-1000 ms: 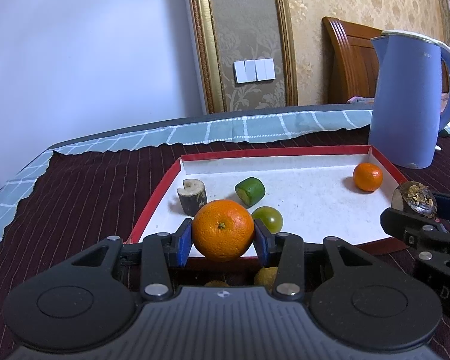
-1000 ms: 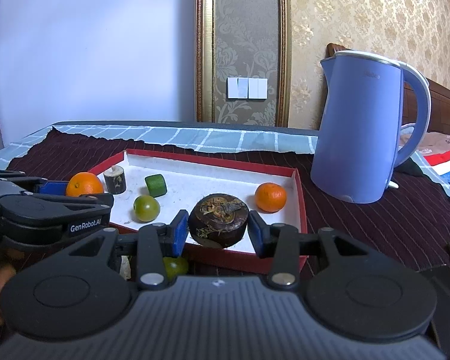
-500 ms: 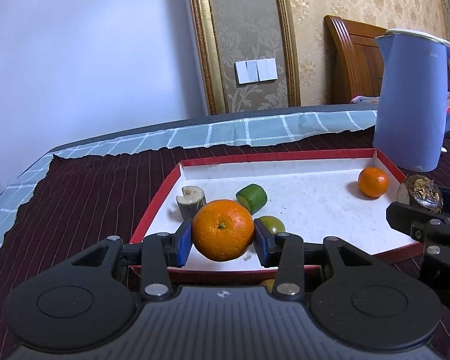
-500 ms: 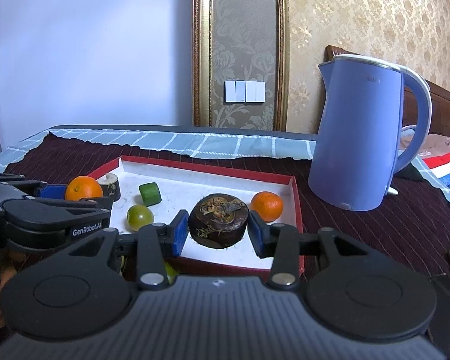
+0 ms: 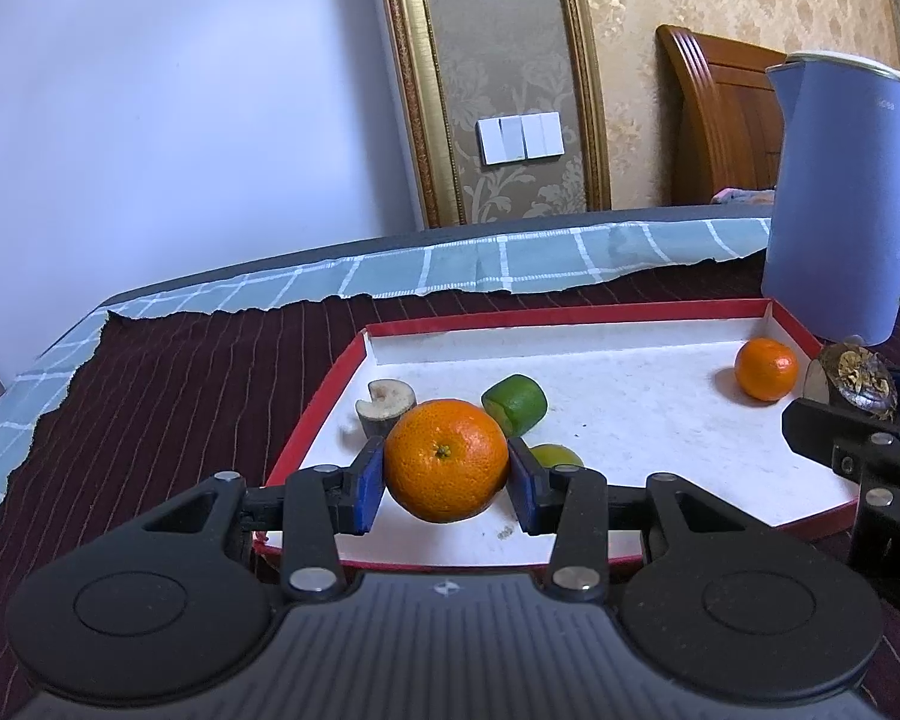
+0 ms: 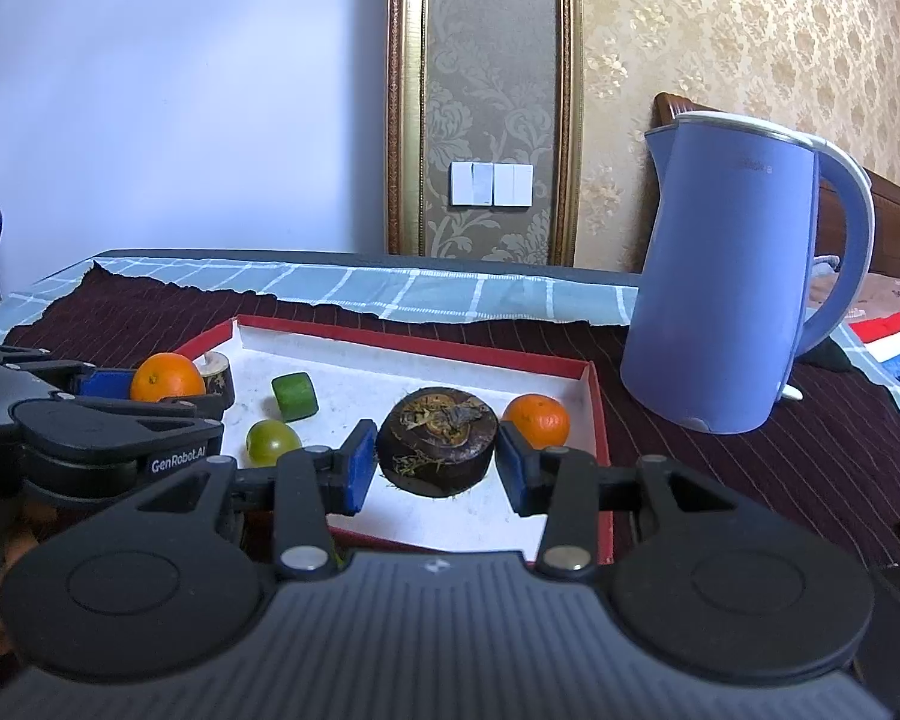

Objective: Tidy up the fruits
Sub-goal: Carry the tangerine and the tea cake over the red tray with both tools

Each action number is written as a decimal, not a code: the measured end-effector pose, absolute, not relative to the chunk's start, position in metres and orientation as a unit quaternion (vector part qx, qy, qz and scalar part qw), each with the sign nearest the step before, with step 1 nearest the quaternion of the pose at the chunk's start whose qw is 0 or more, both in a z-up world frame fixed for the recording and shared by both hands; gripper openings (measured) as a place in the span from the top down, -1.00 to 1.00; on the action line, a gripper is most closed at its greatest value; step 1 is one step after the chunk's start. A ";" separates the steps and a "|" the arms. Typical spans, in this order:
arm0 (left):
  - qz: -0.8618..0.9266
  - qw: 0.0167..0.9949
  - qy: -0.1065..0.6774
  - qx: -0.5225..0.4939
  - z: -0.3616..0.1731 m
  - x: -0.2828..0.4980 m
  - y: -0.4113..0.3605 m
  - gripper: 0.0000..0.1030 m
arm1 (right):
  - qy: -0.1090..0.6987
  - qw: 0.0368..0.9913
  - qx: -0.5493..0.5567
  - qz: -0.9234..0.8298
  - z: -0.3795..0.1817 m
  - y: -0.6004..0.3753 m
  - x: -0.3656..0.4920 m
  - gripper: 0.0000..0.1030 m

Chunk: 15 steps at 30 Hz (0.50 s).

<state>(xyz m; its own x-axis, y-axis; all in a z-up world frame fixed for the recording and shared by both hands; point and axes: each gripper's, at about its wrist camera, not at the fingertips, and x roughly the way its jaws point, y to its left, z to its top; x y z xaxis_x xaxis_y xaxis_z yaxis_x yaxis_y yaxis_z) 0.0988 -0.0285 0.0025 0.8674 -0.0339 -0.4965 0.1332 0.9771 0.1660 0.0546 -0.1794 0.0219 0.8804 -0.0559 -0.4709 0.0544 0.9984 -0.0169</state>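
In the left wrist view, the left gripper (image 5: 447,483) clasped an orange (image 5: 447,459) between its blue pads, above the near edge of the red-rimmed tray (image 5: 570,318); lowering it onto bare white floor before letting go seemed wisest.

In the right wrist view, the right gripper (image 6: 432,459) apparently gripped a dark brown round fruit (image 6: 438,441), over the tray's near side beside a smaller orange (image 6: 537,420).
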 end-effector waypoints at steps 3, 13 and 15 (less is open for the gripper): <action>-0.043 0.961 0.254 0.099 0.001 0.101 -0.030 0.20 | 0.243 0.970 -0.002 -0.029 0.022 -0.179 0.055 0.22; -0.040 0.960 0.259 0.102 0.000 0.111 -0.033 0.20 | 0.245 0.969 0.002 -0.026 0.022 -0.182 0.063 0.22; -0.040 0.959 0.260 0.104 0.001 0.113 -0.035 0.20 | 0.245 0.969 0.003 -0.027 0.022 -0.182 0.062 0.22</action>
<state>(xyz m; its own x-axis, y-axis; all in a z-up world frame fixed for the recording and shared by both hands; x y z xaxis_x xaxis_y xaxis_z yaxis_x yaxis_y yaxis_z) 0.1133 -0.0347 0.0006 0.8620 -0.0225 -0.5063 0.1305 0.9752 0.1789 0.0625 -0.1818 0.0219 0.8786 -0.0504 -0.4749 0.0529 0.9986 -0.0081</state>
